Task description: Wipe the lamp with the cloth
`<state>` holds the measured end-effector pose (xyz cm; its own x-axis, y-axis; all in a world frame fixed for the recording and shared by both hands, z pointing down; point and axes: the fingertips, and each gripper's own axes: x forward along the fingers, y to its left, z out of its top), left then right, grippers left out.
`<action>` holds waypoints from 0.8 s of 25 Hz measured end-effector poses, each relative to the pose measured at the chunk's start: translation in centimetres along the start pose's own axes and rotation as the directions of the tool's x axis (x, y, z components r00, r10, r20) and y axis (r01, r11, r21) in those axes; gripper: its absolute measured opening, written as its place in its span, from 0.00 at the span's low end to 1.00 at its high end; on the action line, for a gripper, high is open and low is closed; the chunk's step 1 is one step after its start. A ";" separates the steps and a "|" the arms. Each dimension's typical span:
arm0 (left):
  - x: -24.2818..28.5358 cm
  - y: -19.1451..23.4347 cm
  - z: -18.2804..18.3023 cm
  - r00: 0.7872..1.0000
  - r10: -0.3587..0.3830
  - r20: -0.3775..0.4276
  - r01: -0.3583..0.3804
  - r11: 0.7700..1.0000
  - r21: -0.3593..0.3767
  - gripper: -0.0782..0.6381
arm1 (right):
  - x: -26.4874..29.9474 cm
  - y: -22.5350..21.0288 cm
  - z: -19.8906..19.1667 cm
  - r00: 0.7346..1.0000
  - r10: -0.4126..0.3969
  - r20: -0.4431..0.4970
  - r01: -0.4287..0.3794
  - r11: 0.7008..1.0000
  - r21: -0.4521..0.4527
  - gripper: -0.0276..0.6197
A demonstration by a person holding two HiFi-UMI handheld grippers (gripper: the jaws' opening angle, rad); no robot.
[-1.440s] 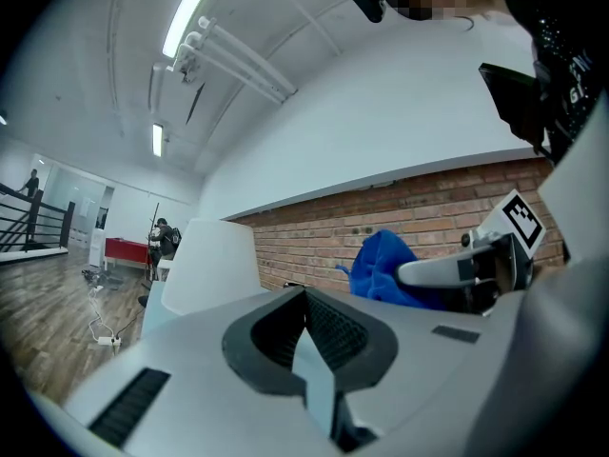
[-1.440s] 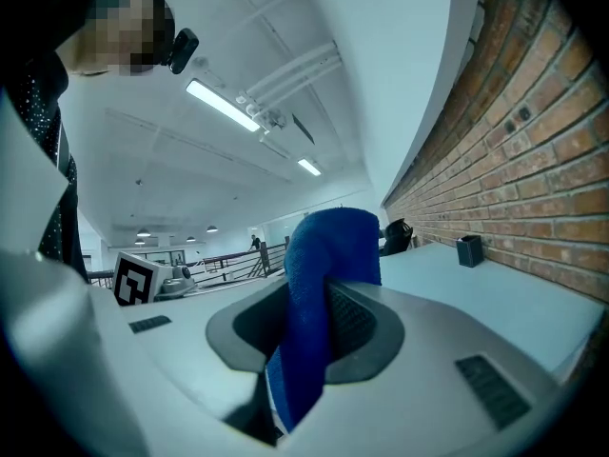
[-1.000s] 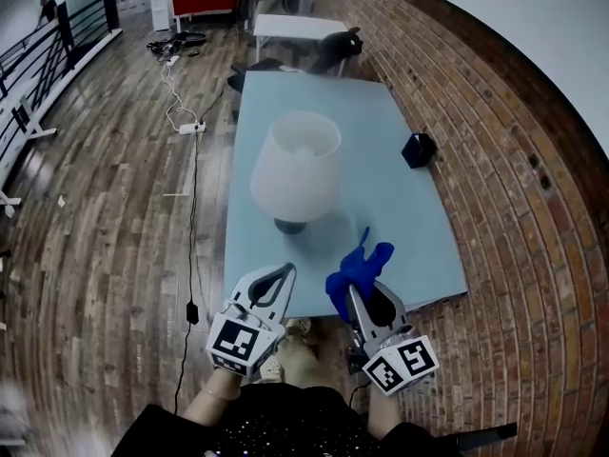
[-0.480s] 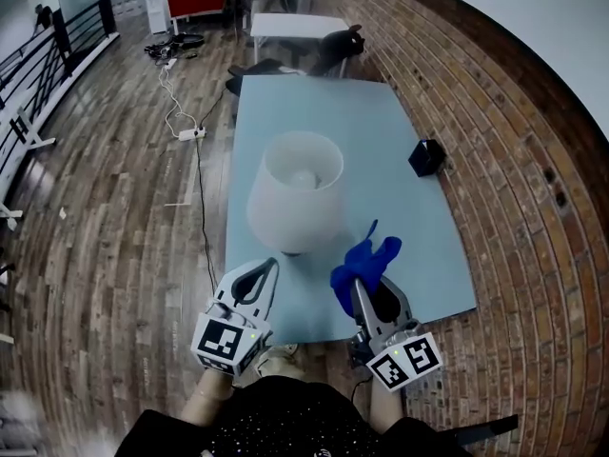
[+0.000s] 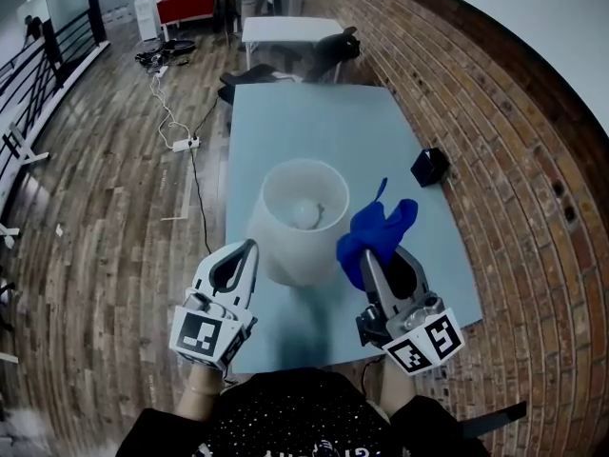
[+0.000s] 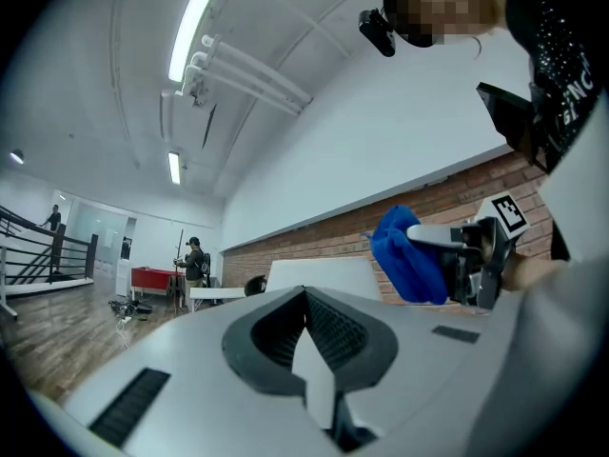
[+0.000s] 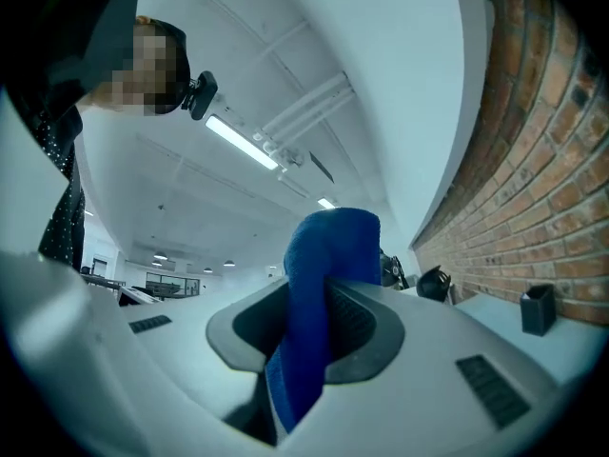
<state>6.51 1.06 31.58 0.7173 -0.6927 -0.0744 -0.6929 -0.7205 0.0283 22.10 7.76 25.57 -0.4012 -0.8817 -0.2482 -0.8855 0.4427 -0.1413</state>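
We see a plank floor [image 5: 105, 217] left of the pale blue table [image 5: 314, 127] and a brick wall [image 5: 514, 150] along its right edge. Beyond its far edge stand a white table [image 5: 285, 29] and a red bench [image 5: 195, 0]. Strip lights [image 6: 193, 25] cross the white ceiling [image 6: 86, 93].

My right gripper [image 7: 319, 317] is pinching the blue cloth [image 7: 328, 241] between its two jaws. The cloth is standing up from the jaws and folding over toward twelve o'clock. A brick wall [image 7: 547, 179] is filling the three o'clock side. A small black box [image 7: 538, 309] is sitting at four o'clock, and a ceiling light strip [image 7: 243, 141] is shining at eleven o'clock.
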 end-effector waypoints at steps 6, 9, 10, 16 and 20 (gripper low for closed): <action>0.7 2.0 -0.1 1.000 0.014 0.007 -0.014 1.000 -0.009 0.12 | 3.5 0.3 0.6 1.000 0.016 0.026 -0.014 0.997 -0.072 0.18; 1.3 2.7 -0.6 1.000 0.022 -0.008 -0.022 1.000 -0.010 0.12 | 3.6 -0.7 -1.1 1.000 -0.019 0.000 0.019 0.997 -0.077 0.18; 1.5 2.8 -0.8 1.000 0.021 -0.013 -0.022 1.000 -0.009 0.12 | 3.5 -1.1 -1.5 1.000 -0.025 -0.002 0.025 0.997 -0.071 0.18; 1.3 3.1 -2.1 0.999 0.014 -0.032 -0.014 1.000 -0.023 0.12 | 2.2 -1.8 -4.1 0.996 -0.068 -0.053 0.065 0.995 -0.070 0.18; 1.7 3.2 -2.5 0.999 0.011 -0.043 -0.013 1.000 -0.025 0.12 | 1.7 -2.6 -5.5 0.992 -0.089 -0.085 0.086 0.995 -0.043 0.18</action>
<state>5.72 -2.48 34.03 0.7119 -0.7016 -0.0307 -0.6997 -0.7123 0.0544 22.45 4.20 30.80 -0.3391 -0.9283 -0.1527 -0.9259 0.3581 -0.1208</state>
